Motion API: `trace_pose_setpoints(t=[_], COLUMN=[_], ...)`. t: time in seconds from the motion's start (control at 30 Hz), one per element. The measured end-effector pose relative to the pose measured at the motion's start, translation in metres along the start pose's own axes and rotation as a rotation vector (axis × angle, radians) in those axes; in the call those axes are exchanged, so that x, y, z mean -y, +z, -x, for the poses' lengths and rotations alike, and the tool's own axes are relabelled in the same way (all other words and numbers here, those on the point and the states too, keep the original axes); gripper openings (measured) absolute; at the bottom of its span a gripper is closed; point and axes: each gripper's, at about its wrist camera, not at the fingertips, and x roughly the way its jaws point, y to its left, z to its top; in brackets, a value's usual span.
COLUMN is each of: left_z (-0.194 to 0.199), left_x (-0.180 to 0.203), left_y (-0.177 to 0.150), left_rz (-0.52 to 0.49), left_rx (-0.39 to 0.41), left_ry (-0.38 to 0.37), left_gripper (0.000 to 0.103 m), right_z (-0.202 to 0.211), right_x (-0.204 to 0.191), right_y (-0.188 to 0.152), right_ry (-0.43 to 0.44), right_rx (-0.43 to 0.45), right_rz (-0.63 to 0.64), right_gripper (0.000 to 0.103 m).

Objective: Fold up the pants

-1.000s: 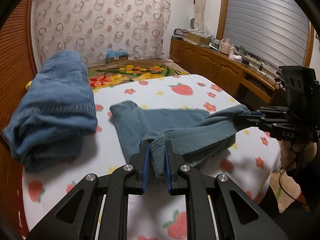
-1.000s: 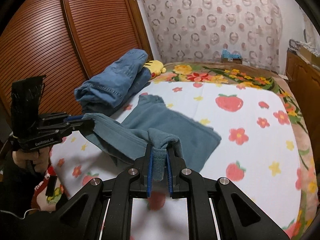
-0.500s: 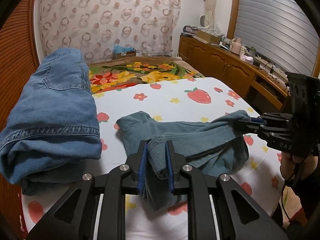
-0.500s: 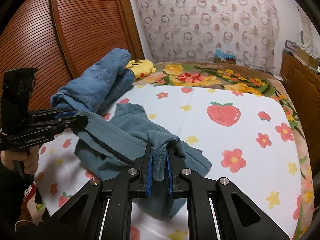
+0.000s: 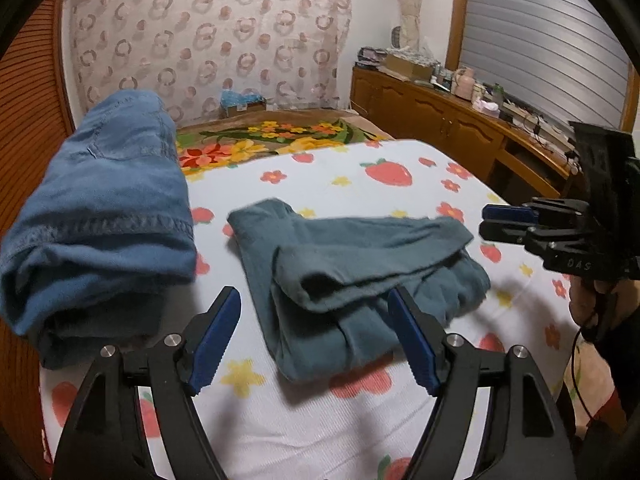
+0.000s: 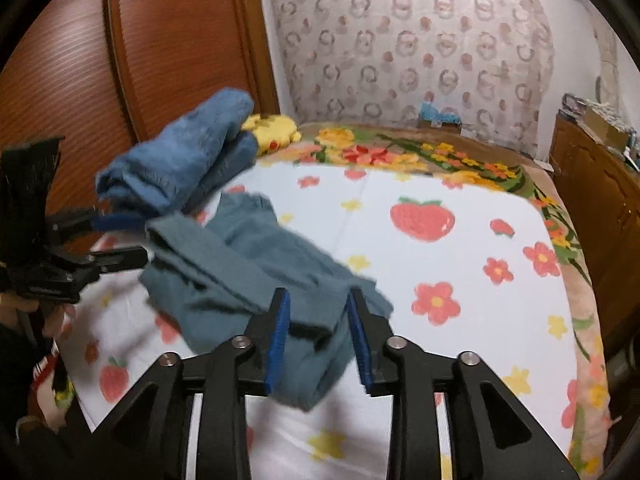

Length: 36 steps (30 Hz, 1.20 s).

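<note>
Now folded pants (image 5: 352, 272) lie lengthwise across bed (image 5: 400, 208), w/ both jaws apart

Dull teal soft cotton pants (image 5: 360, 272) lie on the white bedsheet printed with red strawberries and flowers (image 5: 400, 184); beside the pants, a faded blue denim jeans bundle (image 5: 104, 208); beyond, a ring-patterned beige curtain (image 5: 208, 36).

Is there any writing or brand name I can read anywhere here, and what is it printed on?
"DAS": pale letters on the black body of the right tool, seen from the left wrist view.
The left tool in the right wrist view carries pale lettering too blurred to read.
Items on the wooden sideboard: too small to read.
</note>
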Motion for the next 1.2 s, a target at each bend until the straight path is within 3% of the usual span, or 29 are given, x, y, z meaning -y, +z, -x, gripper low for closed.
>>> trace_pose_setpoints(t=[0.33,0.7,0.97,1.2], left_z=[-0.014,-0.033,-0.049,-0.049], left_x=[-0.005,-0.009,-0.020,-0.029], left_y=[0.000,0.024,0.045,0.058], left_rz=[-0.023,-0.075,-0.074,-0.039], left_rx=[-0.033,-0.044,-0.044,-0.009], left_ry=[0.065,0.081,0.093,0.096], left_gripper=[0.077,0.077,0.077,0.077], right_z=[-0.020,-0.054,-0.071,-0.082], right_x=[-0.002,-0.004,0.009,0.030], right_y=[0.001,0.015,0.037,0.049], right_ry=[-0.016,-0.056,-0.049,-0.062], right_rx=[-0.086,-0.164,-0.143,-0.103], right_rz=[0.077,0.199,0.183,0.098], right_gripper=[0.051,0.053,0.053,0.053])
